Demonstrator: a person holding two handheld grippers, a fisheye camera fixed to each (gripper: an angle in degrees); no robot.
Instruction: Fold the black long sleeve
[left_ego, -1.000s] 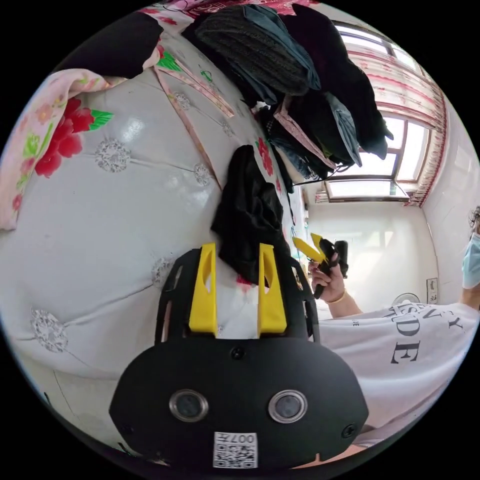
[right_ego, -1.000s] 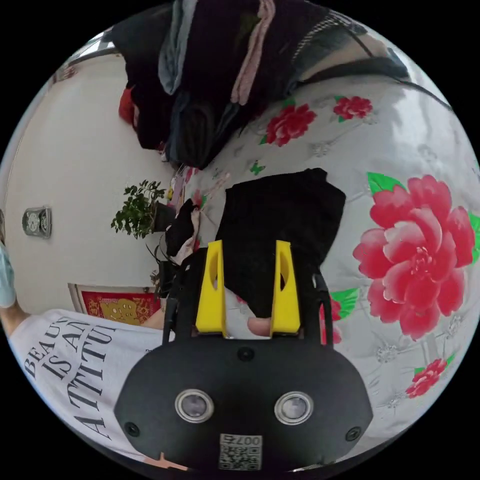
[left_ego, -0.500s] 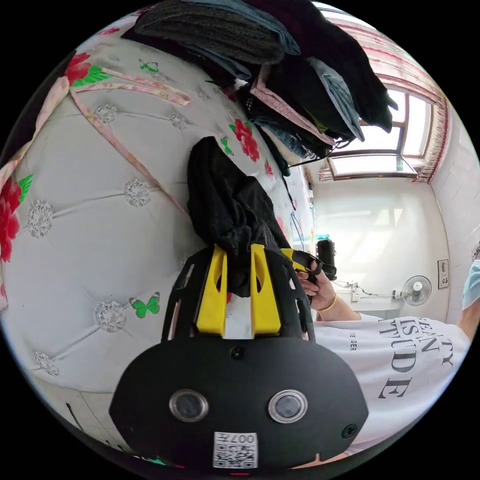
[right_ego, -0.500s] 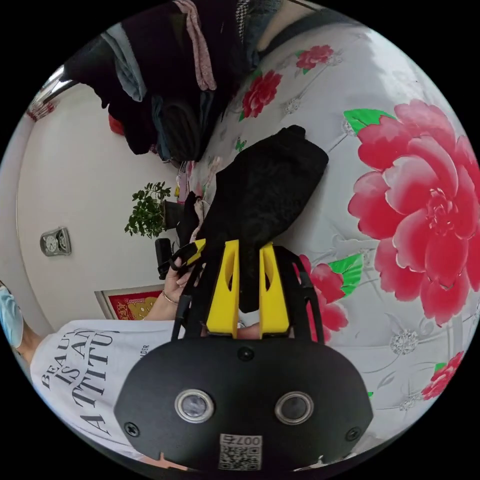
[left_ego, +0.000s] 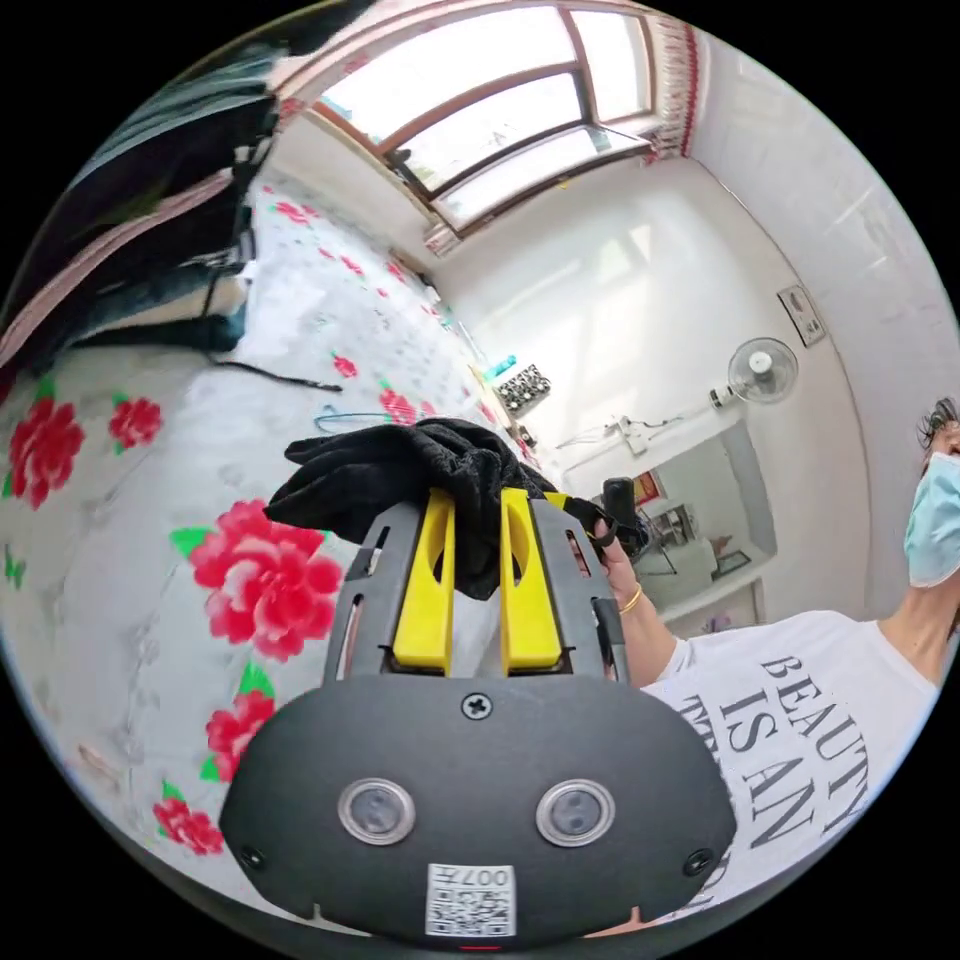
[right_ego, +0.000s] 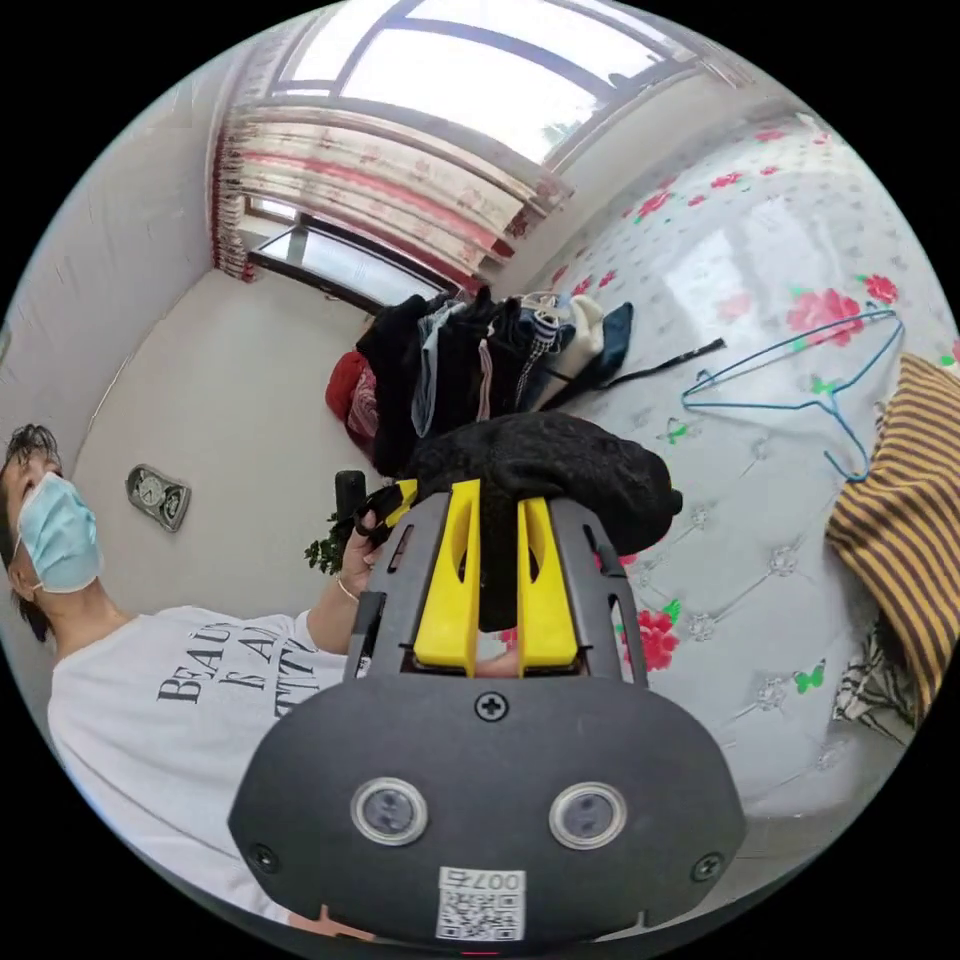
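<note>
The black long sleeve (left_ego: 400, 470) hangs bunched above the flowered bed cover (left_ego: 150, 560), held between both grippers. My left gripper (left_ego: 476, 512) is shut on one end of it, dark cloth pinched between the yellow jaws. In the right gripper view the same garment (right_ego: 560, 465) bulges over the right gripper (right_ego: 498, 505), which is shut on its other end. The right gripper (left_ego: 585, 515) also shows in the left gripper view in the person's hand, just beyond the cloth. The left gripper (right_ego: 385, 505) appears in the right gripper view beside the bundle.
A pile of dark clothes (right_ego: 460, 370) lies on the bed near the window. A blue wire hanger (right_ego: 800, 385) and a striped brown cloth (right_ego: 900, 520) rest on the cover. The person in a white printed shirt (left_ego: 800, 720) stands close. A wall fan (left_ego: 760, 370) is behind.
Both grippers have lifted the black garment off the bed cover and swung round, so both views now face the window and room. The jaws have stayed shut on the cloth.
</note>
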